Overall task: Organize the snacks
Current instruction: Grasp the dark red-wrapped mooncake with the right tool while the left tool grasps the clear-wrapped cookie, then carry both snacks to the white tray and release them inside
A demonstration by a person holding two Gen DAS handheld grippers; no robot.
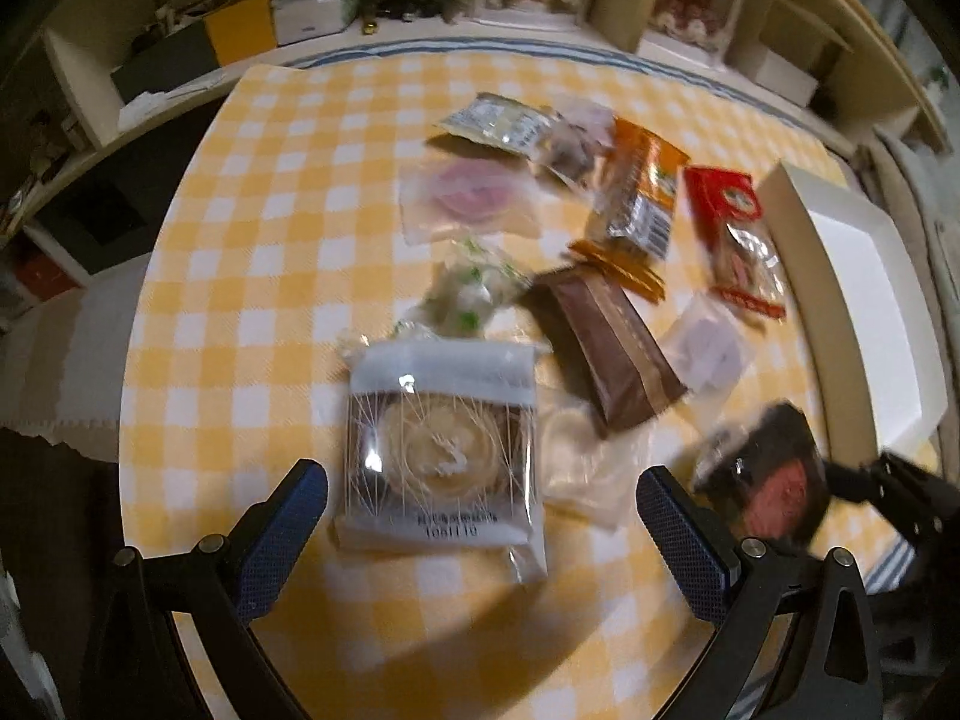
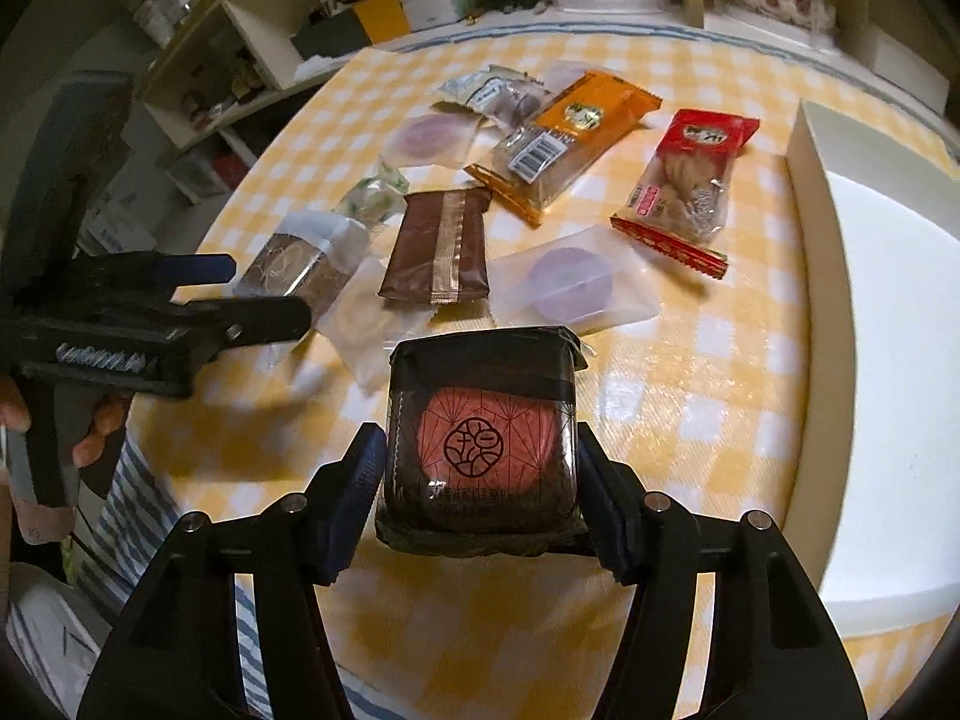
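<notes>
Closest to my right camera, the black-wrapped square pastry with a red round face (image 2: 480, 438) sits clamped between the right gripper (image 2: 480, 474) pads, lifted above the yellow-and-white checked tablecloth (image 2: 690, 390). My left gripper (image 1: 480, 534) hangs with its jaws spread wide on either side of the clear-wrapped pale round pastry in a brown tray (image 1: 441, 450), not touching it. Beyond lie the brown foil packet with a gold stripe (image 2: 438, 252), a frosted pouch holding a purple disc (image 2: 570, 288), the orange snack pack (image 2: 570, 132) and the red-edged clear pack (image 2: 684, 180), loosely scattered. The white rectangular box (image 2: 888, 360) stands at the table's right side.
</notes>
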